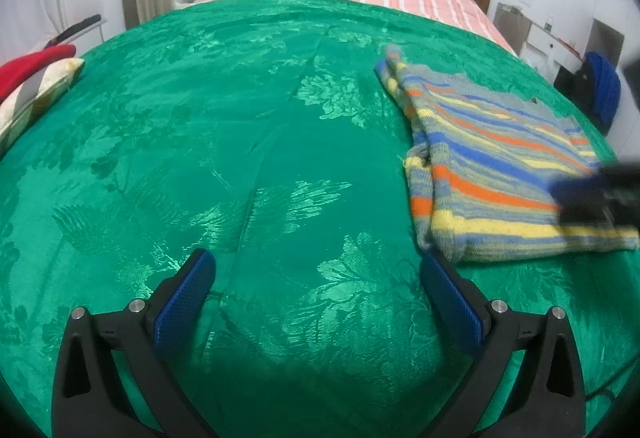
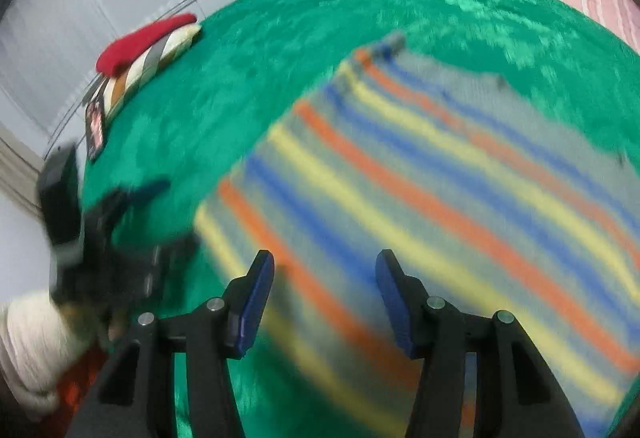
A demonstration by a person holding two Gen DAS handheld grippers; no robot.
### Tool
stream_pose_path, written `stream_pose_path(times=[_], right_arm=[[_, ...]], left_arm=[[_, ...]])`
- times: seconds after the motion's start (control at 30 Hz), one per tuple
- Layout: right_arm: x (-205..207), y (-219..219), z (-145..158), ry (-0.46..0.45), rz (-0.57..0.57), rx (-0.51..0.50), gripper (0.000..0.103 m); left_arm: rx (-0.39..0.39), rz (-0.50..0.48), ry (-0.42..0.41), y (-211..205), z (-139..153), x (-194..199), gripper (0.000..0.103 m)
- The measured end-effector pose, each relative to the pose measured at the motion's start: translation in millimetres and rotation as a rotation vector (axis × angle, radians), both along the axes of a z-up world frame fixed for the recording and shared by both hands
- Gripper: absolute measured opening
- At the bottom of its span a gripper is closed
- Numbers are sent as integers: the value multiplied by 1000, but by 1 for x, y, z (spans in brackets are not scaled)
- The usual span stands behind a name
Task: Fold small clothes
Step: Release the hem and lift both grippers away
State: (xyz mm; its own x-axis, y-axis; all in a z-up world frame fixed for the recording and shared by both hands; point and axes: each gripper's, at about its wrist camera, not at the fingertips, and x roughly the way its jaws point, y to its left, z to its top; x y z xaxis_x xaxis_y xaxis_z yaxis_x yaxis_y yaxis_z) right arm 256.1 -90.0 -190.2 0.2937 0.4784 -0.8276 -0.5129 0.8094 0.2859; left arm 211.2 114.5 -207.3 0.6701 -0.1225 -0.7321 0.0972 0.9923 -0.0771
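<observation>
**Both grippers open, striped knit waiting: a loose fold is the main risk**

The small knitted garment with grey, blue, orange and yellow stripes (image 1: 496, 165) is lying flat on the green patterned bedspread (image 1: 240, 157), already doubled over along its left edge by the look of the thicker roll there. In the left wrist view it is sitting at about 2 o'clock; in the right wrist view it is filling the frame from the centre out to 4 o'clock.

The left gripper (image 1: 316, 274) is hovering over bare bedspread with its blue-padded fingers (image 1: 188, 298) spread wide and holding nothing, its right finger just beside the garment's near corner. The right gripper (image 2: 325, 278) is hanging above the knit's near edge, fingers likewise parted and empty.

The right wrist view is heavily blurred, so that hand is probably moving quickly. A hasty pinch could be catching only the top layer, or be dragging the slippery bedspread up along with the knit. The soft, stretchy fabric is likely to sag and skew if one side is being lifted alone, spoiling the fold. The grippers are also working near each other, so a collision is possible.
</observation>
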Motion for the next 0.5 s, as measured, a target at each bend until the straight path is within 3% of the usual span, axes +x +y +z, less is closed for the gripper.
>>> stream_pose_path(times=[0.13,0.3,0.4,0.5], right_arm=[[-25,-20,-2,35,-31,46,53],[-34,-72,25,-90,-184,36,56],[-35,-113,12,-101,-300,-35,58],[-62,-152,-20,-16,-375,-64,58]], left_arm=[[0,0,-1,0,0,0,102],[0,0,-1,0,0,0,102],[0,0,0,0,0,0,102],[3,1,0,0,0,0,102]])
